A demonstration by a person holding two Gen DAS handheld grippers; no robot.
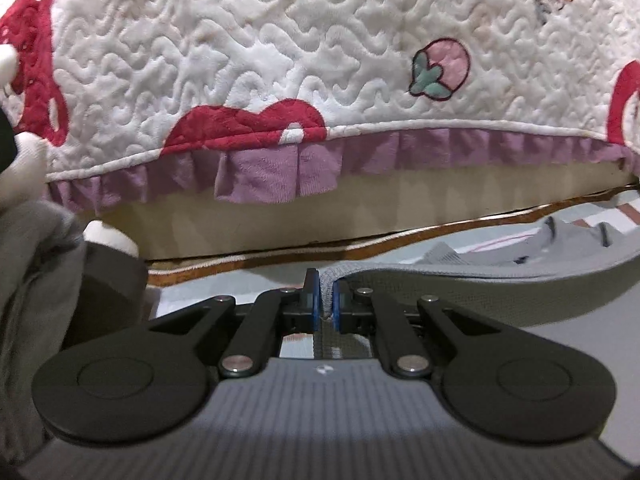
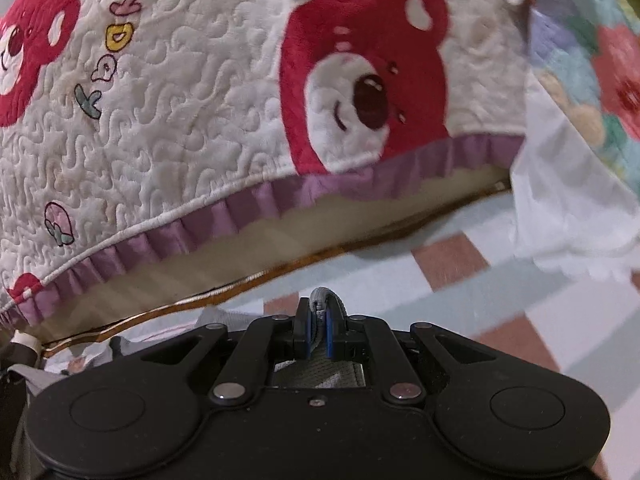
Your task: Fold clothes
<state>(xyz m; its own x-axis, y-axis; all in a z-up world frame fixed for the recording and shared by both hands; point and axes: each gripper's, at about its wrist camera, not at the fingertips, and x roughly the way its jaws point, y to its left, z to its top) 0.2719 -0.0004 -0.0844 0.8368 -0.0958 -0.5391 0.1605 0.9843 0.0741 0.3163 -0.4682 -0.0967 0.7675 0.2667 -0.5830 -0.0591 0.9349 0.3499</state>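
Note:
A grey knit garment stretches to the right from my left gripper, which is shut on its ribbed edge. More of the garment lies bunched at the far right of the left wrist view. My right gripper is shut on a thick grey fold of the same garment, held low over the checked bedsheet. A bit of grey cloth shows at the lower left of the right wrist view.
A white quilted cover with red bears and a purple frill hangs close ahead over a beige mattress edge. A white cloth and a flowered blanket lie at the right. A gloved hand and grey sleeve are at the left.

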